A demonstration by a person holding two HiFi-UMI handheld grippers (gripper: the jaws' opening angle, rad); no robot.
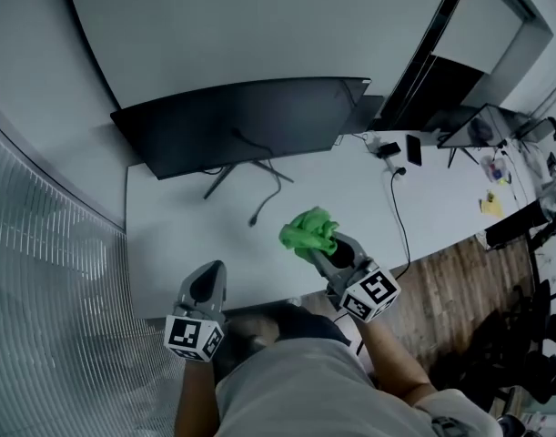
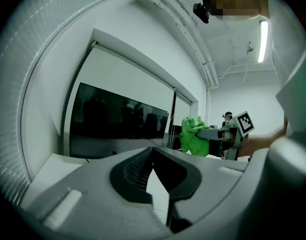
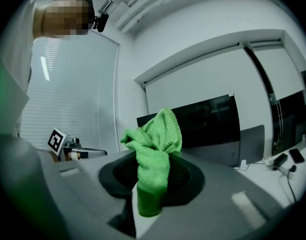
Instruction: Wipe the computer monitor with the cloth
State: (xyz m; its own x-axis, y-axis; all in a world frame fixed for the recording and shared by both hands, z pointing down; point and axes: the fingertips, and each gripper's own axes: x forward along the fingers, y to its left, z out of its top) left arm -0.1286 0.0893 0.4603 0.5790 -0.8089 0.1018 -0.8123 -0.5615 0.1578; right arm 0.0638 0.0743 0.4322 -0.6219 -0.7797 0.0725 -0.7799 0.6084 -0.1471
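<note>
Cloth (image 1: 308,232) is clamped in my right gripper (image 1: 336,249), well short of the monitor (image 1: 246,121). My left gripper (image 1: 206,283) is closed and empty. Next, I'd press the cloth against the monitor.

White desk (image 1: 187,244) — monitor (image 1: 241,126), cables (image 1: 396,208)

We mark a white desk (image 1: 337,194) carrying a dark phone (image 1: 413,149), ribbed window blinds (image 1: 41,289) at left, wood flooring (image 1: 450,280) at right.
</note>
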